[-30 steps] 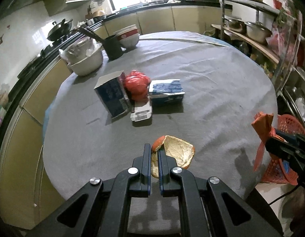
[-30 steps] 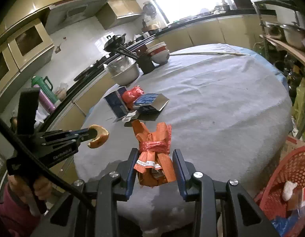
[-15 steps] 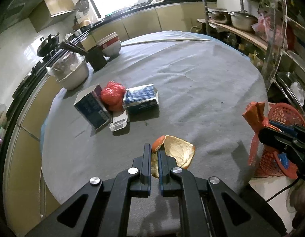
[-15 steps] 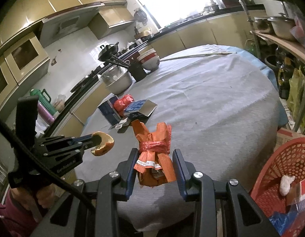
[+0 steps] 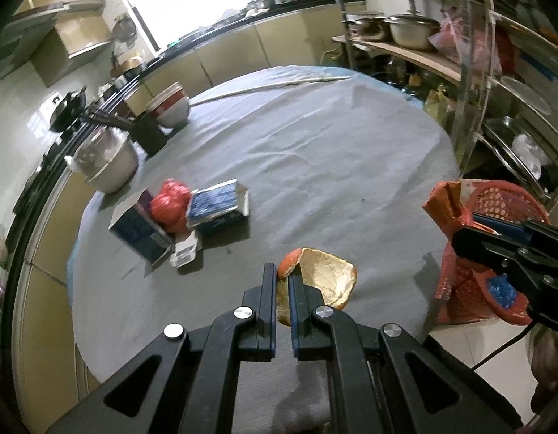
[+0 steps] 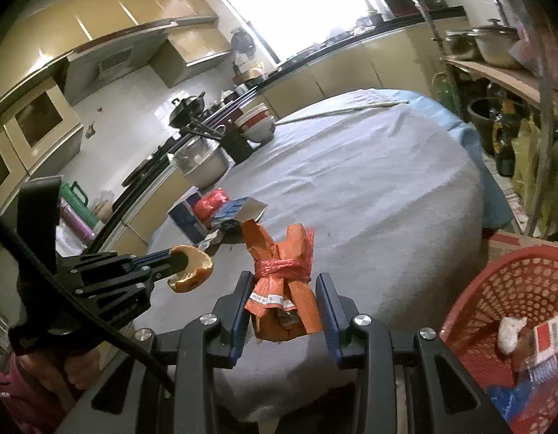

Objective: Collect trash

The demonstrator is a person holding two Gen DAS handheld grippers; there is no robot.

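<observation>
**Both grippers loaded, held over the near edge of the tabletop**

Left gripper [image 5: 281, 285]: fingers closed down almost fully, pinching a curved piece of orange peel [image 5: 324, 278] by its edge. The peel's pale inner side faces up in the left wrist view. From the right wrist view the same peel [image 6: 191, 269] hangs clear of the grey cloth, off the near-left edge of the tabletop [image 6: 369, 195].

Right gripper [image 6: 283, 291]: fingers part-open, clamped on either side of a folded orange mesh bag [image 6: 282, 282] tied round the middle with a red band. A printed label shows near its lower end; the text is too small to read. In the left wrist view the bag [image 5: 446, 206] sits in front of the red plastic basket [image 5: 503, 199].

The basket [image 6: 514, 289] stands off the tabletop's right edge, lower than it. It already holds a white crumpled scrap [image 6: 510, 329], a red-and-white packet and something blue, possibly a wrapper.

On the tabletop, far left: a dark blue carton [image 5: 139, 229], a red crumpled bag [image 5: 170, 204], a blue open box [image 5: 219, 209] and a small white packet [image 5: 184, 251], touching one another. Behind them are a steel pot [image 5: 107, 161], a black holder and stacked bowls [image 5: 170, 105].
</observation>
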